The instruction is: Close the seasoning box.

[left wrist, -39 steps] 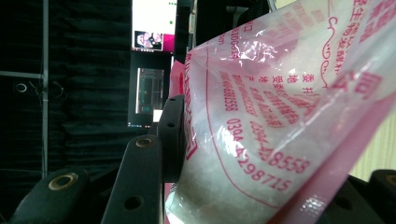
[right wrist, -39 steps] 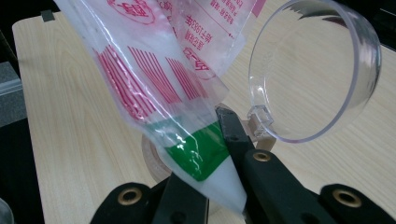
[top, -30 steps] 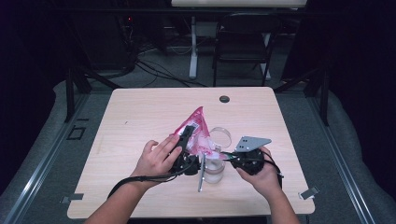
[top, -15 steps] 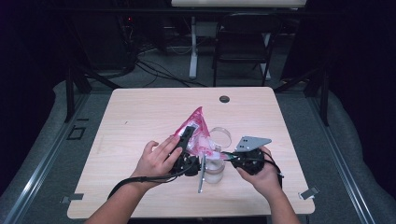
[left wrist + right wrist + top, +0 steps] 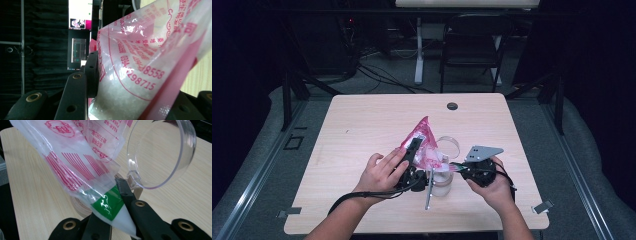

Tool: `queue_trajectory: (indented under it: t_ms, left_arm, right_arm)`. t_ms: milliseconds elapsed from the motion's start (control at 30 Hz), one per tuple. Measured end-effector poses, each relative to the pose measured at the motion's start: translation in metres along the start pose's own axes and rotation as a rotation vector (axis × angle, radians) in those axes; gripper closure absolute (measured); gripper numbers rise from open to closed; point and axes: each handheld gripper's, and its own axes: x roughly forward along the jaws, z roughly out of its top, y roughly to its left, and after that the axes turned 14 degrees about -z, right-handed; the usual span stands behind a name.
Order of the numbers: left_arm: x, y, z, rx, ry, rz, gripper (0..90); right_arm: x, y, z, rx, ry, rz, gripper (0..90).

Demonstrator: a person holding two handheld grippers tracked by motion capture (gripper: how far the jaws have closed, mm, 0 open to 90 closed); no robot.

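Observation:
A clear plastic bag (image 5: 423, 141) printed in pink and holding white grains rises tilted over a clear jar (image 5: 441, 184) near the table's front edge. My left gripper (image 5: 411, 156) is shut on the bag's body; in the left gripper view the bag (image 5: 140, 65) bulges between the jaws. My right gripper (image 5: 456, 168) is shut on the bag's lower corner. In the right gripper view that corner (image 5: 110, 205), with a green patch, lies pinched between the fingers (image 5: 125, 192). The jar's round clear lid (image 5: 160, 152) stands open beside the bag, above the jar's wooden rim (image 5: 80, 207).
The light wooden table (image 5: 362, 125) has a black round grommet (image 5: 452, 106) at its far edge. A thin grey bar (image 5: 429, 192) lies by the jar. A dark chair (image 5: 472, 45) and cables stand beyond the table.

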Motion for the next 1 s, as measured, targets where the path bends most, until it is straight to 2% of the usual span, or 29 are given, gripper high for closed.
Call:
queue_trajectory:
  t_ms: [167, 433, 500, 700, 767, 1000]
  left_arm:
    - [0.0006, -0.0011, 0.0007, 0.014, -0.012, 0.001, 64.9]
    - [-0.0013, -0.0012, 0.002, 0.006, -0.003, -0.009, 65.0]
    - [-0.0007, -0.001, 0.002, 0.018, -0.016, 0.003, 65.0]
    - [-0.0019, -0.004, 0.0017, 0.01, -0.006, -0.014, 65.2]
    - [-0.002, -0.0033, 0.0015, 0.021, -0.002, -0.014, 65.4]
    - [-0.0027, -0.0042, 0.0004, 0.017, 0.005, -0.019, 67.4]
  right_arm:
    - [0.0008, -0.0011, -0.0015, 0.01, 0.002, 0.002, 90.0]
    - [0.0002, -0.0015, -0.002, 0.011, 0.002, -0.001, 90.0]
    - [0.0002, -0.0014, -0.0021, 0.011, 0.003, -0.003, 90.0]
    - [0.0002, -0.0009, -0.002, 0.006, 0.009, 0.0, 90.0]
    - [0.0003, -0.0004, -0.0017, 0.001, 0.01, -0.001, 90.0]
    - [-0.0013, 0.0023, 0.0007, -0.013, 0.012, -0.014, 90.0]
